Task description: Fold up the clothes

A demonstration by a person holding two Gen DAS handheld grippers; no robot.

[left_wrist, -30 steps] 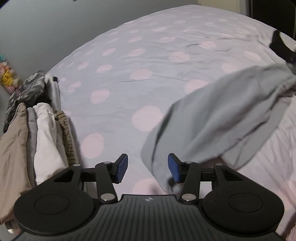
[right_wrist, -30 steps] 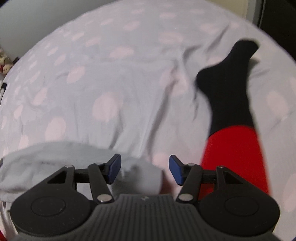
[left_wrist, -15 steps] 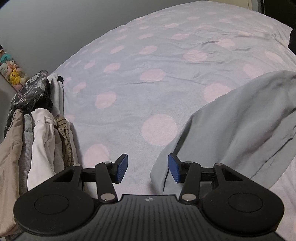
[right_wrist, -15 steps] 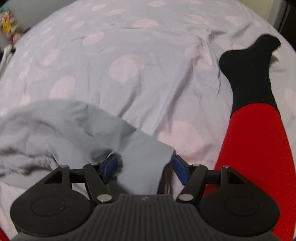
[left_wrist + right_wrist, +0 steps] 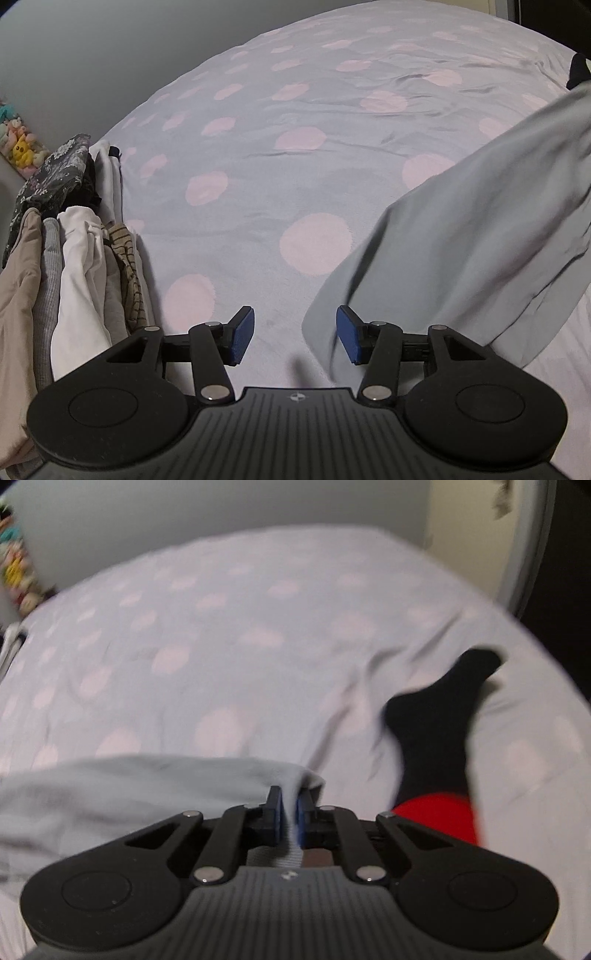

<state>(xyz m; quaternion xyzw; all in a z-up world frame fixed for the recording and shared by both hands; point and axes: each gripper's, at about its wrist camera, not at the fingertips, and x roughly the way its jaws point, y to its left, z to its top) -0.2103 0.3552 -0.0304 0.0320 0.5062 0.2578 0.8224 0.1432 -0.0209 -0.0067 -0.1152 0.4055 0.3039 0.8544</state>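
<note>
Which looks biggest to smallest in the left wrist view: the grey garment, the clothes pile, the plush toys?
1. Grey garment, though nearness to the camera enlarges it.
2. Clothes pile, partly cut off.
3. Plush toys, far off, clearly smallest.

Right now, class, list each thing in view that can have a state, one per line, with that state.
Grey garment: unfolded, one end lifted off the bed.
Right gripper: jaws closing, garment's edge between them.
Left gripper: open, nothing between its pads.
Clothes pile: heaped at the bed's edge.
Bedspread: spread out, slightly creased.
</note>
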